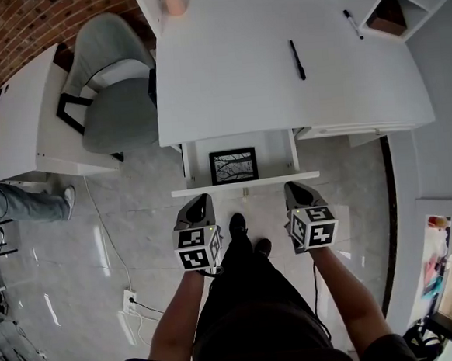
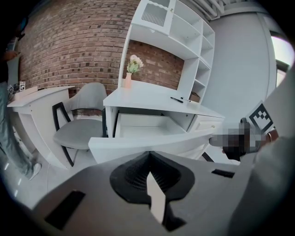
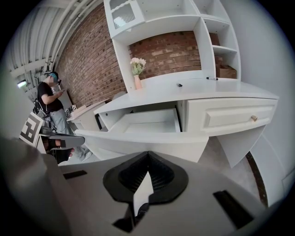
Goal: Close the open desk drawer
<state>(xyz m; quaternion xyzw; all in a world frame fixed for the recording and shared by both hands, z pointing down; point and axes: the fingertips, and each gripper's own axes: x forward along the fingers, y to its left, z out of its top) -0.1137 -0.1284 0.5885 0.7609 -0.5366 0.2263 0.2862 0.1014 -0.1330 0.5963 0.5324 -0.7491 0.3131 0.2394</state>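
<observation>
Head view looked steeply down on the white worktop (image 1: 234,82), with the drawer (image 1: 246,184) drawn out from under its front edge and standing open. A black-framed picture (image 1: 233,165) lay flat inside the drawer. The left claw (image 1: 200,203) and the right claw (image 1: 298,190) hung side by side just in front of the drawer's front panel, one toward each end. Whether either tip touched the panel could not be told. Each gripper view showed its own claw clenched, jaws pressed together with nothing between them and the drawer front straight ahead. A black pen (image 1: 297,59) lay on the worktop, and a second pen (image 1: 352,24) lay farther right. A grey chair (image 1: 114,99) stood left of the worktop.
</observation>
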